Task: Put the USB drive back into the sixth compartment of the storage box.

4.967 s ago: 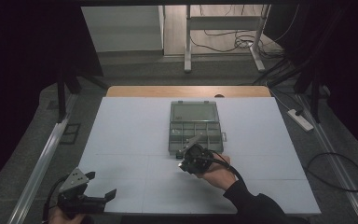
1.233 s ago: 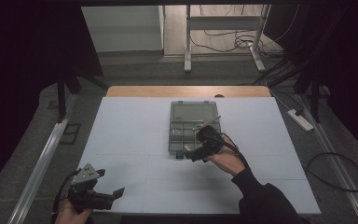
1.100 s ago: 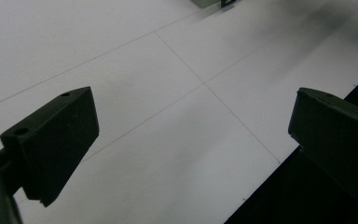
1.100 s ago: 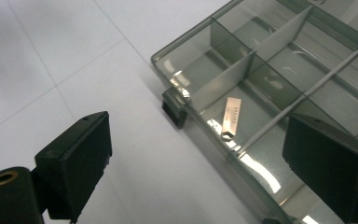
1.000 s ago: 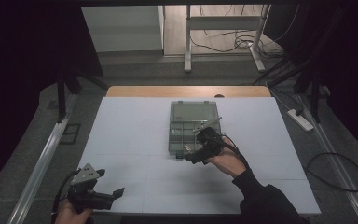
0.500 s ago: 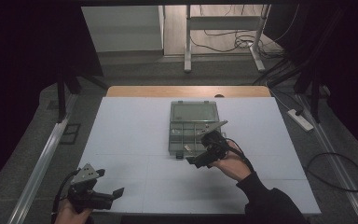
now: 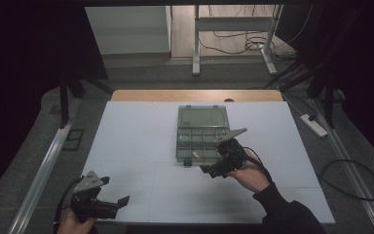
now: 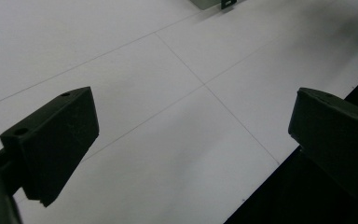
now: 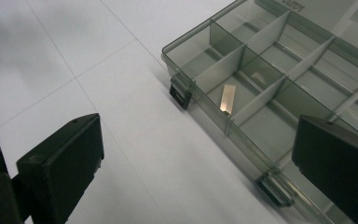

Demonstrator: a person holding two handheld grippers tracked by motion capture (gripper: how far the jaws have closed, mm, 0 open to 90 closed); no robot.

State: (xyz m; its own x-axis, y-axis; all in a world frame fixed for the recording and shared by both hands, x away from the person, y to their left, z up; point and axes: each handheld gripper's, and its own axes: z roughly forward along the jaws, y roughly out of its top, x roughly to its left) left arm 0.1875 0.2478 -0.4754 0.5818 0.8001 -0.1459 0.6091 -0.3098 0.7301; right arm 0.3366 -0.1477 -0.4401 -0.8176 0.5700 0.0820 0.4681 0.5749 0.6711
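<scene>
The organizer box (image 9: pixel 279 88) looks light, stiff and slippery; its front latches offer hold. The right gripper (image 9: pixel 196 168), whose jaws have just been opening, and the left gripper (image 8: pixel 191 140) are wide apart, empty.

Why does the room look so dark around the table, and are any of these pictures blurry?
High view: the white table is lit, its surroundings nearly black. Left gripper view: a soft grey shadow blurs the top right corner, the black jaws sharp. Right gripper view: the smoky transparent plastic compartment box is crisp, with faint glare on its open lid and a small shiny metal strip gleaming.

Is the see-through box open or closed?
Open. The organizer box has its lid folded back flat, and the right gripper view looks straight into its uncovered compartments.
</scene>
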